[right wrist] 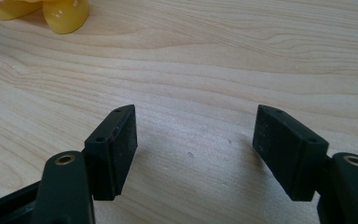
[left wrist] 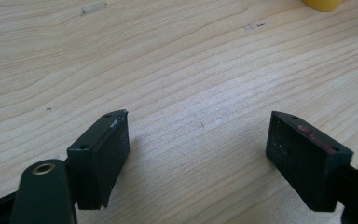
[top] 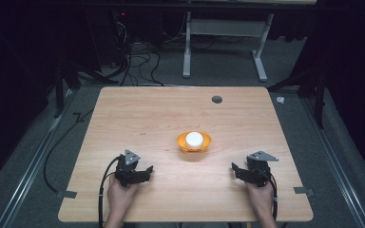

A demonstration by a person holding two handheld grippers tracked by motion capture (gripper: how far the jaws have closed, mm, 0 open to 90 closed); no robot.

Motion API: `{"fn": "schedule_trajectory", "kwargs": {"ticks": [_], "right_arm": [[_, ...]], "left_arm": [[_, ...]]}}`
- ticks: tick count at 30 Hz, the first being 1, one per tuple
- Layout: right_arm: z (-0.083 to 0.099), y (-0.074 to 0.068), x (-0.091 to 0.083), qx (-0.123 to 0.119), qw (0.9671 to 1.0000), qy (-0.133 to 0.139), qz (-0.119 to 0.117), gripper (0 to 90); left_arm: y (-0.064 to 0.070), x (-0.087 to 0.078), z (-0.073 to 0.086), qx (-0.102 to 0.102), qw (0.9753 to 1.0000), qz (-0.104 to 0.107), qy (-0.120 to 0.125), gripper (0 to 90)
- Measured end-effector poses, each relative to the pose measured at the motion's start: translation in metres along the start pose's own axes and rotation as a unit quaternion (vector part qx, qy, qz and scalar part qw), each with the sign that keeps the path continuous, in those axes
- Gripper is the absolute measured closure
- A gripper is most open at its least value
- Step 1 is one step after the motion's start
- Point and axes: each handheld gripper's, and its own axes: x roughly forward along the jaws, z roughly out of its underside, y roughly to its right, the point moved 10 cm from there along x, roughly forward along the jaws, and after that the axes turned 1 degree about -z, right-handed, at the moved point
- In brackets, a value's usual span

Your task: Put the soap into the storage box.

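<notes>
Wood is seen from the high view: a table [top: 123, 114] with an orange bowl [top: 194, 141] near its middle. A white ball [top: 195, 138] is held inside the bowl, so it cannot roll off. The left gripper [top: 142, 172] and the right gripper [top: 236, 170] are held low near the front edge, one on each side of the bowl and well apart from it. Both are pointed in toward the bowl, likely so it can be reached from two sides.

Bare wood [left wrist: 177, 70] is seen between the jaws in the left gripper view. The jaws are spread wide and nothing is gripped. A bit of the bowl [left wrist: 324, 4] is seen at the top right, far off.

Spread jaws are seen in the right gripper view too, with nothing between them. The bowl [right wrist: 65, 16] is seen at the top left.
</notes>
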Motion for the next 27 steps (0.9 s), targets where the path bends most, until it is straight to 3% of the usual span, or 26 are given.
{"fn": "schedule_trajectory", "kwargs": {"ticks": [10, 27], "right_arm": [[0.0009, -0.0006, 0.0038, -0.014, 0.9997, -0.014, 0.013, 29.4], [0.0009, -0.0012, 0.0042, -0.017, 0.9997, -0.015, 0.01, 28.2]], "left_arm": [[0.0001, -0.0001, 0.0002, 0.0, 1.0, 0.0, 0.0, 21.9], [-0.0001, -0.0002, 0.0002, -0.001, 1.0, -0.001, 0.0, 21.9]]}}
